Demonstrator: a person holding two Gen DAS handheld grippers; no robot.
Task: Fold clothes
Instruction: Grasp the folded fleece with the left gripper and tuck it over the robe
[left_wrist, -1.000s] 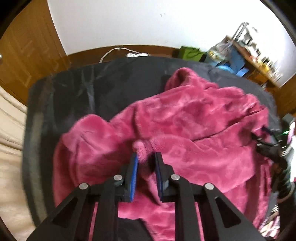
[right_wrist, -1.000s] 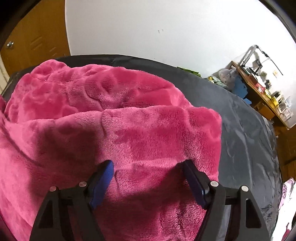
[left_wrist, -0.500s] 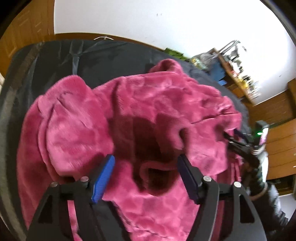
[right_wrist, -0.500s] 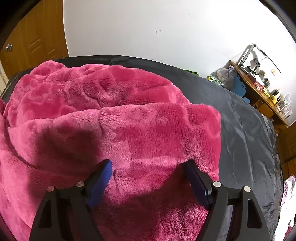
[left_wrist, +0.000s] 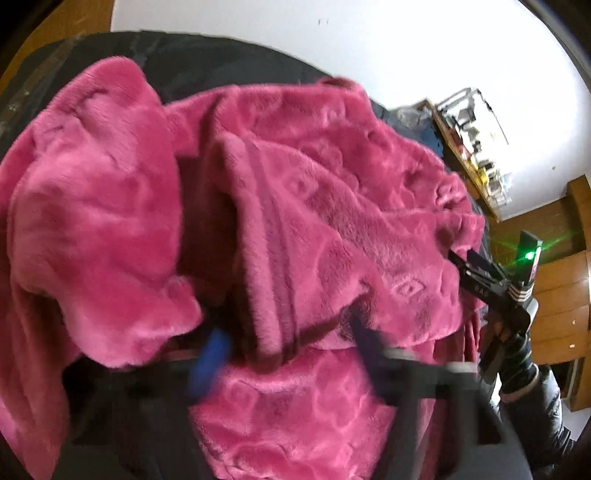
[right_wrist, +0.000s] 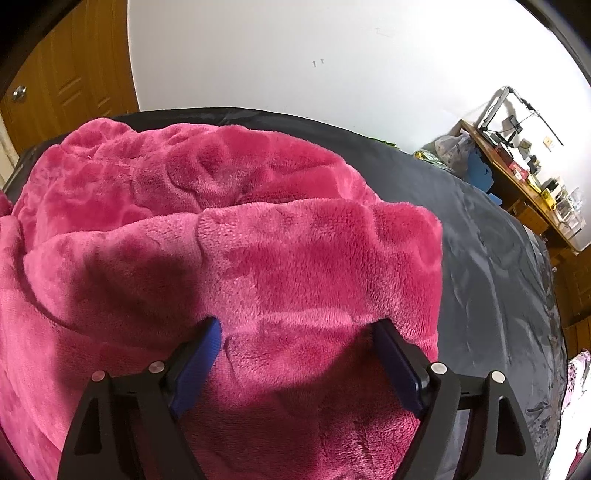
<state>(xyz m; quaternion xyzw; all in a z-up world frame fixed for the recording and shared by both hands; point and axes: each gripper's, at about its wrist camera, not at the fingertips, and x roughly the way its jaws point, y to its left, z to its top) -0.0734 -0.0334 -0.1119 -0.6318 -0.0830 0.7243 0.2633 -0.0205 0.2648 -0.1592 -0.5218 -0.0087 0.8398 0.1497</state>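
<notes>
**Both grippers on the pink fleece**

Left gripper (left_wrist: 291, 347) blurs in my hand, its jaws closing around a ridge of the pink fleece garment (left_wrist: 317, 229) bunched between them. My right gripper (right_wrist: 299, 354) has jaws spread wide and opening, with fleece mounded between and ahead of its pads. Beyond the garment lies the black sheet (right_wrist: 491, 258).

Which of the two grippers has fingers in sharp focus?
The right gripper: its opening jaws straddle the pink fleece in sharp focus; the left gripper's, closing around a fold, are smeared.
</notes>
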